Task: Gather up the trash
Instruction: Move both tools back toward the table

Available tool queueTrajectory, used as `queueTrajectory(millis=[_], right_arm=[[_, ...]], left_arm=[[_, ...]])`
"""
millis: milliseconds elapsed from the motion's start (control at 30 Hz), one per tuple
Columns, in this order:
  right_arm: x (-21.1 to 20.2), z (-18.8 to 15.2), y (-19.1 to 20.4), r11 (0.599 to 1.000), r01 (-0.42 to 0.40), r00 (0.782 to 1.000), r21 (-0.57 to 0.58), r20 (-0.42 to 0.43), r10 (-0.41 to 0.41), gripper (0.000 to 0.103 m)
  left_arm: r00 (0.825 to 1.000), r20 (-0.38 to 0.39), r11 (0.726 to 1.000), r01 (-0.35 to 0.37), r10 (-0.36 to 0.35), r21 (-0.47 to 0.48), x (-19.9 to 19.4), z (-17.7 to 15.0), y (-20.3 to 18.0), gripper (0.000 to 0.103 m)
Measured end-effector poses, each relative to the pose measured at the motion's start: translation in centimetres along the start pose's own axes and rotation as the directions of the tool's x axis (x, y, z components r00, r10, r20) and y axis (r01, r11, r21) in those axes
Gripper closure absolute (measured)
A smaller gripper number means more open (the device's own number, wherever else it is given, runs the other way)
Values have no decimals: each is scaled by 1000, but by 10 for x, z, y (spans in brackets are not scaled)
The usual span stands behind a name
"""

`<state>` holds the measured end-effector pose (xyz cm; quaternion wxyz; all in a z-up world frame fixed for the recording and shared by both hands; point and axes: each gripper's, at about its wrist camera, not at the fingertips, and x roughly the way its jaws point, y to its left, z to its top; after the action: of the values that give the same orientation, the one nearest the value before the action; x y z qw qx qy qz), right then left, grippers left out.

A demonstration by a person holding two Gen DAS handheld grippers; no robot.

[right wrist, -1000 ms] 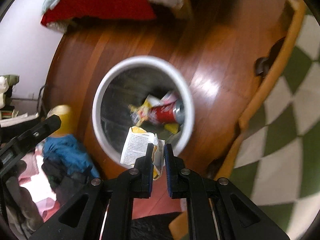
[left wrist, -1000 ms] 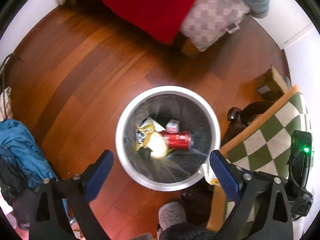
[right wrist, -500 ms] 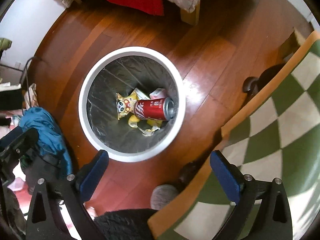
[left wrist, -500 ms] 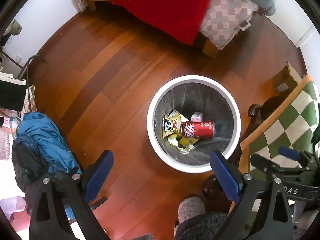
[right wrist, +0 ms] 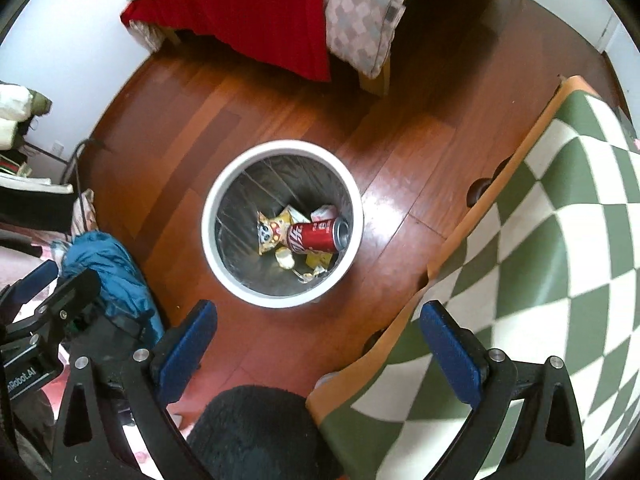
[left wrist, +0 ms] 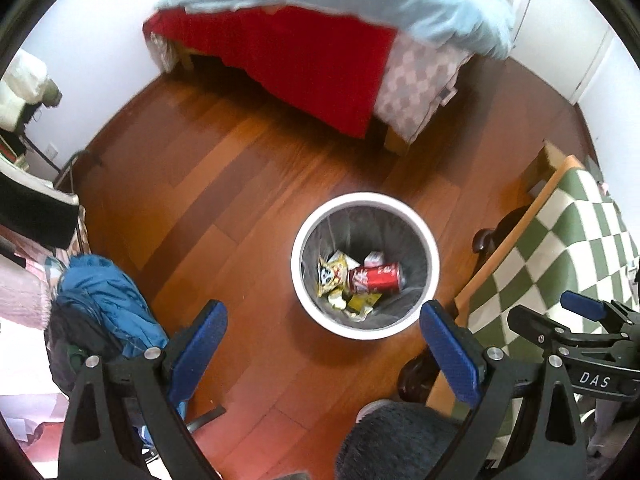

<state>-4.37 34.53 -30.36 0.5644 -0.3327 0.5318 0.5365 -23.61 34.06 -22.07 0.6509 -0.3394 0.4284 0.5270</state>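
Observation:
A white round trash bin [left wrist: 304, 280] with a grey liner stands on the wooden floor; it also shows in the right wrist view [right wrist: 210, 240]. Inside lie a red soda can [left wrist: 376, 278] [right wrist: 316, 236], a yellow snack wrapper [left wrist: 330, 276] [right wrist: 270, 234] and small paper scraps. My left gripper [left wrist: 324, 344] is open and empty, held high above the floor near the bin. My right gripper [right wrist: 318, 340] is open and empty, also high above the bin. The right gripper shows at the right edge of the left wrist view [left wrist: 576, 316].
A bed with a red cover [left wrist: 304, 60] and light blue blanket stands at the far side. A green-and-white checked surface with a wooden edge [right wrist: 560, 240] lies to the right. A blue jacket pile [left wrist: 104, 304] lies on the left. My furry slipper [right wrist: 256, 432] is below.
My right gripper opened and let go of the snack wrapper, which now lies in the bin. Both grippers have risen away from the bin, which looks smaller.

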Motion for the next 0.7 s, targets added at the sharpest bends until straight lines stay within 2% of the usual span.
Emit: queueTrajectory(millis=[200,400,567,700], right_arm=[[-65,-19,-10,999,-41,994,12,99,39,1],[-131,-39,-31,994,-101,973,33,210,92,1],[-173,-62,-72,979,-173,952,103,271,140,1],[-194,-84,-130,967,-173,952,187,284,115,1]], left_arm=[[995,93,1000,17,-18,16,-55,-3,-16,5],[984,175,999,5,-11,32,-99,-8,-43,5],[980,194,998,33,-43,56,-102,-13,-89,5],[987,144,993,48,-64,112,-81,-17,-150,5]])
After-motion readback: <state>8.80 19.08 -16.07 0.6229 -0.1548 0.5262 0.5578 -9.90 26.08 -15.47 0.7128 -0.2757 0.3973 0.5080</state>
